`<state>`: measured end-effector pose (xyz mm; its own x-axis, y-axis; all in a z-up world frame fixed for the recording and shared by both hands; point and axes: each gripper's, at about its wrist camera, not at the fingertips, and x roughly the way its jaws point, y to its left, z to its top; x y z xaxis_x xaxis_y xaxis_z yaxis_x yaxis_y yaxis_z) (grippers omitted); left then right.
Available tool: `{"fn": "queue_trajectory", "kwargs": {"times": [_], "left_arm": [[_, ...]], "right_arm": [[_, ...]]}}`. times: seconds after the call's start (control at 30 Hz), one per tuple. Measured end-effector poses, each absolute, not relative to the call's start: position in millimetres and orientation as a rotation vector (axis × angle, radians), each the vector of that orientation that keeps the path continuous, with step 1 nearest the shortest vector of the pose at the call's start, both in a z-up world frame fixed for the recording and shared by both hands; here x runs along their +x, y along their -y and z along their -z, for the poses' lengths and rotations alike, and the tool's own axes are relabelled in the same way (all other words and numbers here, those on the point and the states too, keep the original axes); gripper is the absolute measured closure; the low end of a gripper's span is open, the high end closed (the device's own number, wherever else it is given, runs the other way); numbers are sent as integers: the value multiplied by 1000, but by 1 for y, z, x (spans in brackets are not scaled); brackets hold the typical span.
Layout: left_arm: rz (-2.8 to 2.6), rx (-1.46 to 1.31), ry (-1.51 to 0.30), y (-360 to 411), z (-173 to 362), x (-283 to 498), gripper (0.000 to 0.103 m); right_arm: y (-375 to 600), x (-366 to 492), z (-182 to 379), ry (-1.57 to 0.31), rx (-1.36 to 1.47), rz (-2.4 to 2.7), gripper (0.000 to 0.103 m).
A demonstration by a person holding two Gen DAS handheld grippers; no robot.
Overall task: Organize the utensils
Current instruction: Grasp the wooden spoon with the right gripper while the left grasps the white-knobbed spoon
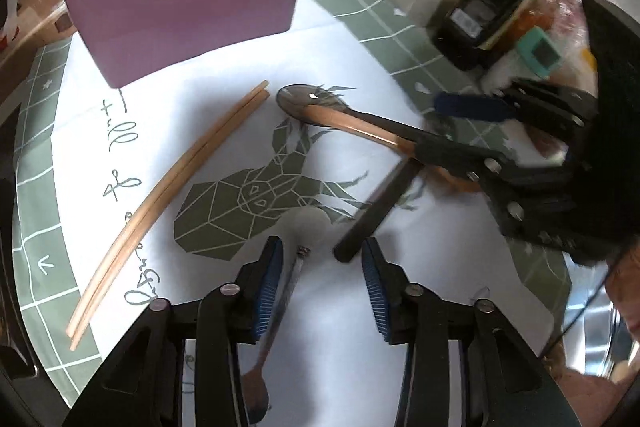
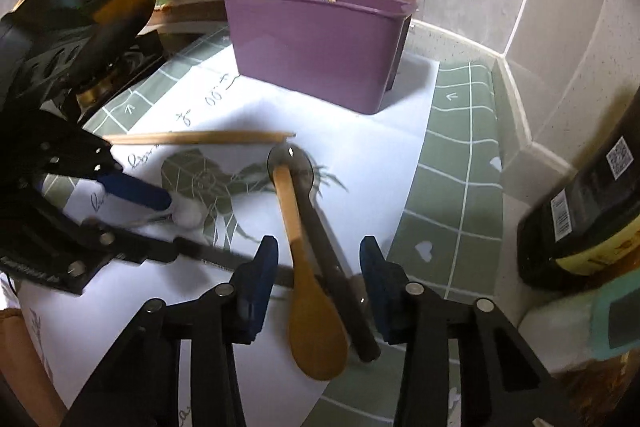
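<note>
The green-and-white mat (image 2: 460, 163) fills the lower half of both views; it carries everything else. At upper centre of the right wrist view stands the purple utensil holder (image 2: 316, 47), with chopsticks and a blue-handled piece already upright in it; in the left wrist view it sits upper left.

The loose pieces lie on the mat below the holder. A pair of chopsticks (image 1: 168, 195) runs diagonally from lower left toward centre in the left view. A dark-handled metal spoon (image 2: 320, 223) and a wooden spoon (image 2: 308, 287) lie crossed, long axes running bottom to top in the right view, the wooden bowl at lower centre.

The right gripper (image 2: 316, 279) straddles both handles; its jaws stand part-open on either side of them, and I cannot tell that either pad presses, so I judge nothing gripped yet. The handles run along the fingers rather than across them, squarely in the gap; closing here would likely take both spoons together.

The left gripper (image 1: 320, 279) is also part-open at bottom centre of its view; a thin utensil (image 1: 292, 283) lies just beside its left pad, long axis along the fingers, and whether they touch is unclear. The dark spoon handle's end lies just beside its right pad.
</note>
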<state>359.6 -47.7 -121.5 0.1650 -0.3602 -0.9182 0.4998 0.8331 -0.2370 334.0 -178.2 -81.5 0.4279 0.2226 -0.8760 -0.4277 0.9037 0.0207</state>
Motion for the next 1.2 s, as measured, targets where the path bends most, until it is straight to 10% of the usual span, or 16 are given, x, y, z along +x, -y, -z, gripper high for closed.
{"fn": "queue_trajectory", "kwargs": {"times": [0.27, 1.2], "left_arm": [[574, 78, -1275, 56, 126, 365, 80], [538, 295, -1319, 90, 132, 380, 78]], "right_arm": [[160, 342, 85, -1087, -234, -533, 82], [168, 373, 79, -1113, -247, -387, 94]]}}
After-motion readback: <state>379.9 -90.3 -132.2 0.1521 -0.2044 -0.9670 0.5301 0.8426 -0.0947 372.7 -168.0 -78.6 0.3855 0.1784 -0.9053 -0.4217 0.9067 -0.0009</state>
